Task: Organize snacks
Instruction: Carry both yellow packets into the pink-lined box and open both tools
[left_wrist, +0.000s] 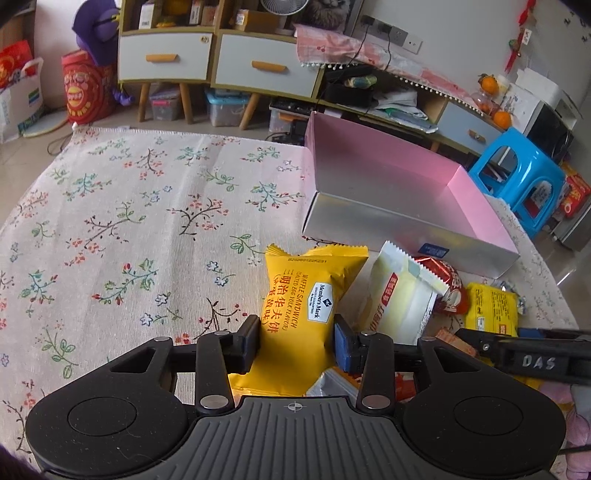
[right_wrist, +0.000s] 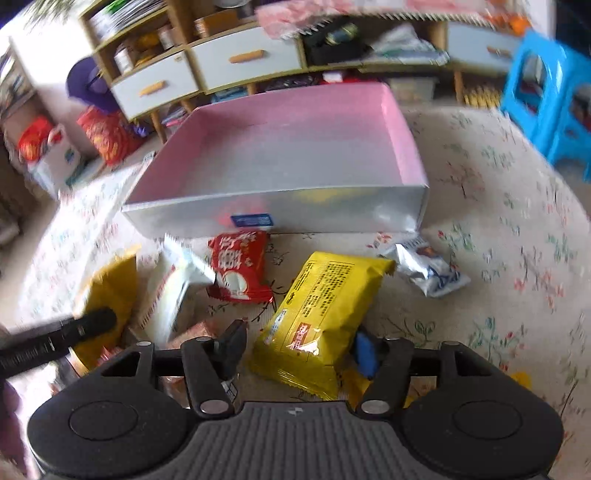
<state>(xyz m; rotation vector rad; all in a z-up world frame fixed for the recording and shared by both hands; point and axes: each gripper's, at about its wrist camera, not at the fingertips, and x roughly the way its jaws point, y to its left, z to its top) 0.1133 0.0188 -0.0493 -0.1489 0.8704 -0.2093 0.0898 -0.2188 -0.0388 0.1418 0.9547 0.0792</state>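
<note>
**Our two black grippers, seen up close**

We see the left gripper (left_wrist: 297, 341) built of matte black plastic: a ribbed grey-black centre plate with a small crosshair mark, round discs either side, and linkage bars pinned by silver screws. One finger pad is black, the other blue. Our right gripper (right_wrist: 299, 349) has the same build, and its side bears "DAS" handwritten in white.

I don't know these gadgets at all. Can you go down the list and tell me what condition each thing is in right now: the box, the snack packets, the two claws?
Pink box: open-topped, nothing visible inside.
Waffle sandwich packet: sealed, pinched between the left gripper's fingers.
Left gripper: shut on that packet.
Yellow packet: sealed, lying between the right gripper's fingers.
Right gripper: jaws apart, grip unclear.
Red packet: lying loose before the box.
</note>
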